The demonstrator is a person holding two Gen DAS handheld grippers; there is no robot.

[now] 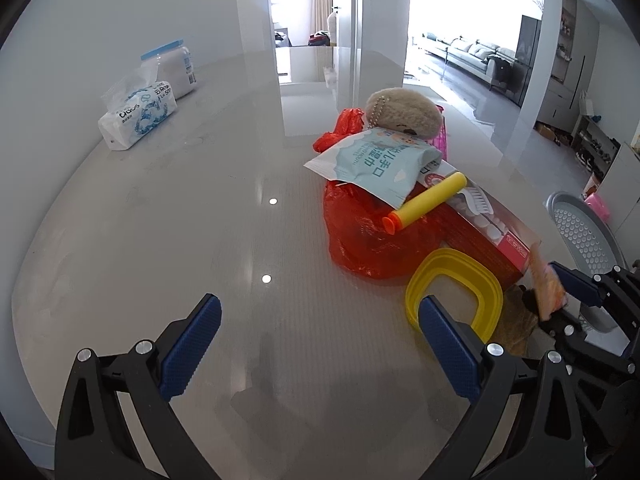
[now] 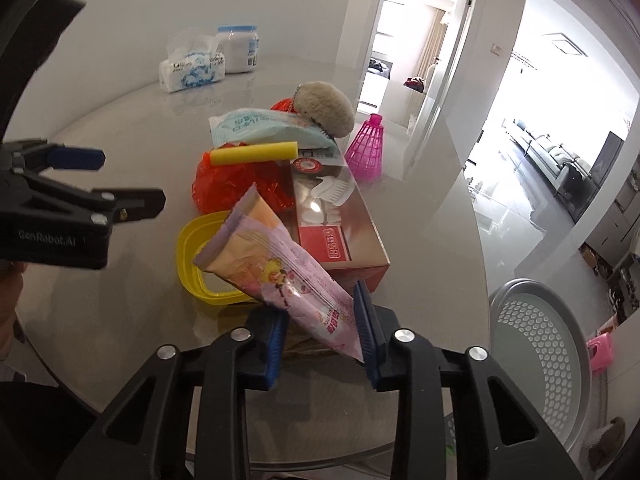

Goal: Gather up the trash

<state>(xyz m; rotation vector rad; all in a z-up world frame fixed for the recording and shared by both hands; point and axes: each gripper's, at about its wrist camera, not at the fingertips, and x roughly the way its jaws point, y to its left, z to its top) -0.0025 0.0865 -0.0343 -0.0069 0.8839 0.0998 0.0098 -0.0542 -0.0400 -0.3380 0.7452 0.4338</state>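
Right tool [image 2: 320, 334] pinching pink wrapper [image 2: 280, 272], lower end hidden; left tool [image 1: 320, 344] spread.

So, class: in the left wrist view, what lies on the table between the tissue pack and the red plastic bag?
Nothing: in the left wrist view, only bare grey table separates the tissue pack from the red plastic bag.

Pink and peach snack wrapper [image 2: 280, 276] with a cartoon print. Yellow ring lid [image 2: 196, 256]. Red crinkly plastic bag [image 1: 360, 236]. Yellow foam dart [image 1: 428, 202] with an orange tip. Light blue wipes pack [image 1: 372, 164]. Pink net cone [image 2: 366, 152]. Blue dotted pads [image 1: 192, 344].
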